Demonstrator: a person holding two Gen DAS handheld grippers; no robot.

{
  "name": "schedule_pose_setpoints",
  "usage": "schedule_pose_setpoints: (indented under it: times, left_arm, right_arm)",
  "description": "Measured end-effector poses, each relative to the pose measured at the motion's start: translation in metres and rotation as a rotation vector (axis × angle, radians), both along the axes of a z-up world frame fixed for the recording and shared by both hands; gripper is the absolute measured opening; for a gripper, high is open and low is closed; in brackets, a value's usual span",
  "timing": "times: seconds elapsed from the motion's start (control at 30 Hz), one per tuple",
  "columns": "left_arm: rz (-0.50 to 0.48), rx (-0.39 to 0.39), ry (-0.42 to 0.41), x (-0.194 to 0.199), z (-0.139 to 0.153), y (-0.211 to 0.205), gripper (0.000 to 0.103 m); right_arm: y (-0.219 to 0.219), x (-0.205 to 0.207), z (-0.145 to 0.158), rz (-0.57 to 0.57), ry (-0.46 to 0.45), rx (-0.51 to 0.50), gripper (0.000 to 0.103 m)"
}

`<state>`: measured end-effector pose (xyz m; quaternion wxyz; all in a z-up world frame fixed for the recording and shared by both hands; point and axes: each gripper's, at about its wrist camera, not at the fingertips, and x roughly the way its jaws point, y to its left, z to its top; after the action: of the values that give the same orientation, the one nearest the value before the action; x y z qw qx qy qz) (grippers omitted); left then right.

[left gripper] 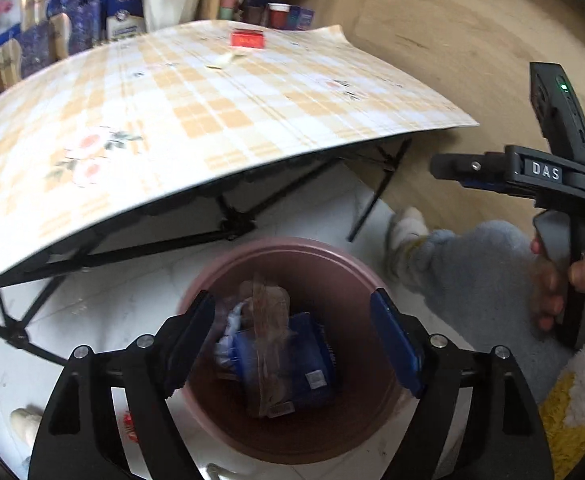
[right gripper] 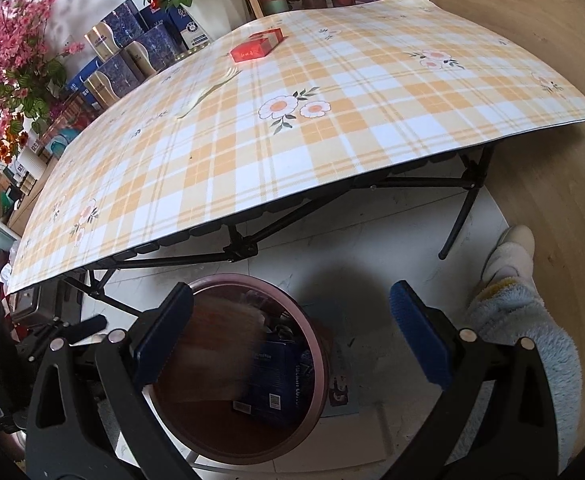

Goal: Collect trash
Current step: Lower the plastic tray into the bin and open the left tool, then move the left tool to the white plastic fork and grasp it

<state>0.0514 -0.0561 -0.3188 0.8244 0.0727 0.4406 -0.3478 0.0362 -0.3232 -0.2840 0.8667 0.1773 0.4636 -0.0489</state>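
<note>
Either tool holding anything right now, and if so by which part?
Nothing held. The left tool and right tool are both open above the pink bin. A clear wrapper sits between the left tool's fingers, apparently dropping free into the bin.

Both wrist cams hang close above the pink bin [left gripper: 292, 360], looking down into it and out across the checkered surface [left gripper: 196, 120]. They share the bin [right gripper: 248, 380], surface [right gripper: 292, 120] and red box [right gripper: 256, 48].
</note>
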Motion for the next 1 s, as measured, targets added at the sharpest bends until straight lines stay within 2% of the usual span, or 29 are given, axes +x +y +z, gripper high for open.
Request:
schedule_pose_setpoints:
  times: [0.07,0.23,0.37,0.7,0.8,1.0]
  left_arm:
    - [0.048,0.02,-0.036,-0.001,0.004,0.006,0.09]
    - [0.145,0.033,-0.081,0.005,0.011,0.018,0.096]
    - [0.189,0.031,-0.07,0.011,0.011,0.024,0.096]
    - [0.226,0.032,-0.084,0.01,0.013,0.033,0.096]
    - [0.255,0.059,-0.116,0.008,0.017,0.034,0.096]
    - [0.241,0.066,-0.181,0.009,0.038,0.034,0.096]
  right_arm:
    - [0.0,0.001,-0.001,-0.001,0.005,0.001,0.097]
    - [0.002,0.002,-0.002,0.012,0.01,-0.006,0.097]
    - [0.003,0.002,-0.002,0.016,0.013,-0.008,0.097]
    - [0.004,0.003,-0.004,0.023,0.017,-0.004,0.097]
    - [0.004,0.005,-0.003,0.027,0.014,0.0,0.097]
    - [-0.005,0.012,0.005,0.01,-0.01,0.003,0.097]
